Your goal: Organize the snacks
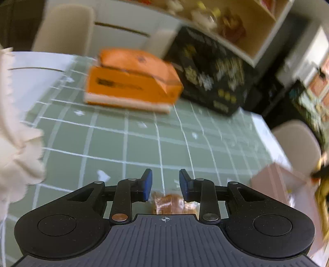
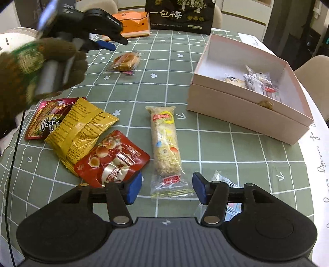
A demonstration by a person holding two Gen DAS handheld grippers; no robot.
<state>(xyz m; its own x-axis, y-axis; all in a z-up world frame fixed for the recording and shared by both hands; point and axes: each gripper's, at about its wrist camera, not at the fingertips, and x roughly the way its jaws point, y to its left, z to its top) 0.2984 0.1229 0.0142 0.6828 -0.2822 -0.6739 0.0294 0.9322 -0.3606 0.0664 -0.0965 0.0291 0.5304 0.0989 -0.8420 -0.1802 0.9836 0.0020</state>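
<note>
My left gripper (image 1: 165, 183) is open and empty above the green checked cloth, with a wrapped brown pastry (image 1: 171, 203) just below and behind its fingertips. The right wrist view shows that gripper (image 2: 107, 44) held in a gloved hand above the same pastry (image 2: 126, 61). My right gripper (image 2: 167, 188) is open, its fingers either side of the near end of a long rice-cracker bar (image 2: 165, 147). A yellow packet (image 2: 79, 128), a dark red packet (image 2: 47, 121) and a red packet (image 2: 112, 162) lie to its left. A pink box (image 2: 242, 115) holds several wrapped snacks at the right.
An orange box (image 1: 131, 82) and a black printed bag (image 1: 213, 82) stand at the table's far side; both also show in the right wrist view, the box (image 2: 133, 23) and the bag (image 2: 181, 14). A small clear wrapper (image 2: 224, 180) lies by my right finger. Beige chairs surround the table.
</note>
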